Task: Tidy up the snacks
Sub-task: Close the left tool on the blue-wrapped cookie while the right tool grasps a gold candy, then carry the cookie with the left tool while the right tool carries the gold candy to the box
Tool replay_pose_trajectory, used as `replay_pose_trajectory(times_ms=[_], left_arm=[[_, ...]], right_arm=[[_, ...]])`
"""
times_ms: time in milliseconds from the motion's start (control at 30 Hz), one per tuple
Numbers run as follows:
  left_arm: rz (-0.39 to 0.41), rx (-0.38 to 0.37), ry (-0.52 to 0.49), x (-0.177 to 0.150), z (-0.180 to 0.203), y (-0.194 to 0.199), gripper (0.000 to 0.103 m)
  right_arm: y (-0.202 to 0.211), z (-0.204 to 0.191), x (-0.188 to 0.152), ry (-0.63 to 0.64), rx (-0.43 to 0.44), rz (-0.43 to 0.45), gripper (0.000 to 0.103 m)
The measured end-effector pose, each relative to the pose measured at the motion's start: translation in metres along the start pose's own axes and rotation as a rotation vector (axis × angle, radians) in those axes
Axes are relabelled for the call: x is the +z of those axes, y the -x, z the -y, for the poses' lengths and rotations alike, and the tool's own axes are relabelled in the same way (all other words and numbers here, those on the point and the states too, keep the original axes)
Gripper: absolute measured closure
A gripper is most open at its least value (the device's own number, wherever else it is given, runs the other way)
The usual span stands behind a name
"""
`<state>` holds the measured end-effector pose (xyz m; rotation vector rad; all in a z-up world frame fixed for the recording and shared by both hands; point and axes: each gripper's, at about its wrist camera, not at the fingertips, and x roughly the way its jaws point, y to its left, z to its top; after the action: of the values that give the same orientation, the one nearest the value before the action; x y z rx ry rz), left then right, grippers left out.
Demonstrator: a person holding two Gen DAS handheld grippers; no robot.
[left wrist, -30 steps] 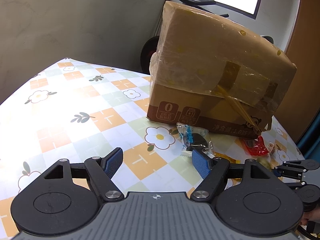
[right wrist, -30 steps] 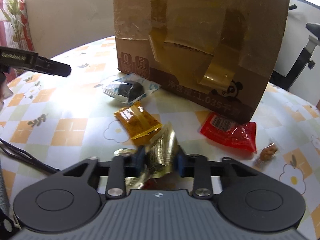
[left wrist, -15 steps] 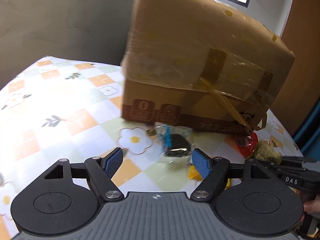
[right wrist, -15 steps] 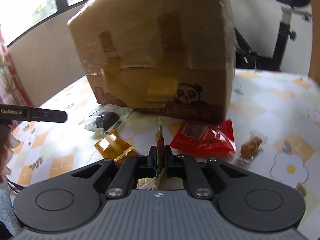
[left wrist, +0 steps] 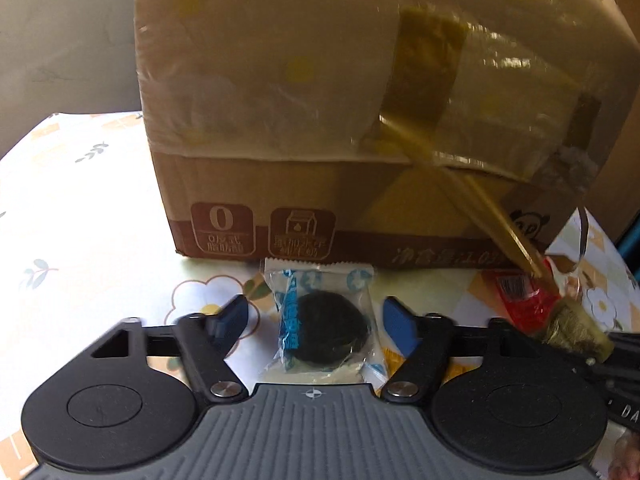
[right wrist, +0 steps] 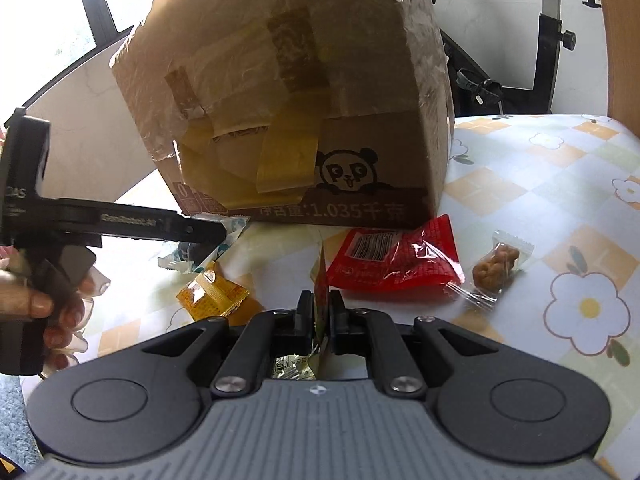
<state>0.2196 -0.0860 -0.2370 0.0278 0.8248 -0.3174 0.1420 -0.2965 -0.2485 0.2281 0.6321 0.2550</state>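
My left gripper [left wrist: 316, 316] is open, its blue pads on either side of a clear packet with a dark round snack [left wrist: 324, 328] lying on the table in front of the taped cardboard box [left wrist: 360, 120]. My right gripper [right wrist: 320, 312] is shut on a gold foil snack packet [right wrist: 320, 292], held edge-on above the table; the packet also shows in the left wrist view [left wrist: 572, 328]. A red packet [right wrist: 392, 260], an orange packet [right wrist: 212, 294] and a small clear packet with a brown snack [right wrist: 496, 268] lie near the box [right wrist: 300, 100].
The flowered checked tablecloth [right wrist: 560, 184] covers the table. The left gripper's finger [right wrist: 160, 226] and the hand holding it show at the left of the right wrist view. An exercise bike [right wrist: 552, 40] stands behind the table.
My left gripper has moved forward and right so the dark snack packet lies between its open pads. My right gripper has lifted the gold packet and turned it edge-on.
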Motion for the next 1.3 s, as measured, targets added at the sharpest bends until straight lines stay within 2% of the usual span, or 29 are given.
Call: replay_pose_trajectory(times_ms=[200, 300, 467, 700, 800, 933, 1033, 1300], left_arm=[[0.027, -0.011, 0.007, -0.015, -0.012, 0.012, 0.054], [0.03, -0.023, 0.009, -0.026, -0.021, 0.022, 0.053], [0.043, -0.019, 0.069, -0.042, -0.041, 0.038, 0.054], [0.043, -0.005, 0.092, -0.054, -0.046, 0.052, 0.054], [0.084, -0.029, 0.087, -0.053, -0.048, 0.067, 0.054], [0.176, -0.045, 0.073, -0.038, -0.049, 0.093, 0.054], [0.248, -0.067, 0.061, -0.019, -0.049, 0.113, 0.054], [0.444, -0.109, -0.05, 0.052, -0.031, 0.161, 0.054]], right_arm=[[0.004, 0.012, 0.0, -0.074, 0.007, 0.017, 0.094], [0.004, 0.011, -0.001, -0.067, 0.003, 0.019, 0.094], [0.003, 0.009, 0.0, -0.069, 0.0, 0.023, 0.094], [0.009, 0.006, -0.002, -0.063, -0.017, 0.042, 0.094], [0.016, 0.004, -0.001, -0.057, -0.033, 0.072, 0.094], [0.038, 0.002, 0.005, -0.083, -0.031, 0.136, 0.095], [0.064, -0.002, 0.023, -0.061, -0.02, 0.211, 0.095], [0.126, -0.033, 0.115, 0.06, 0.043, 0.473, 0.095]])
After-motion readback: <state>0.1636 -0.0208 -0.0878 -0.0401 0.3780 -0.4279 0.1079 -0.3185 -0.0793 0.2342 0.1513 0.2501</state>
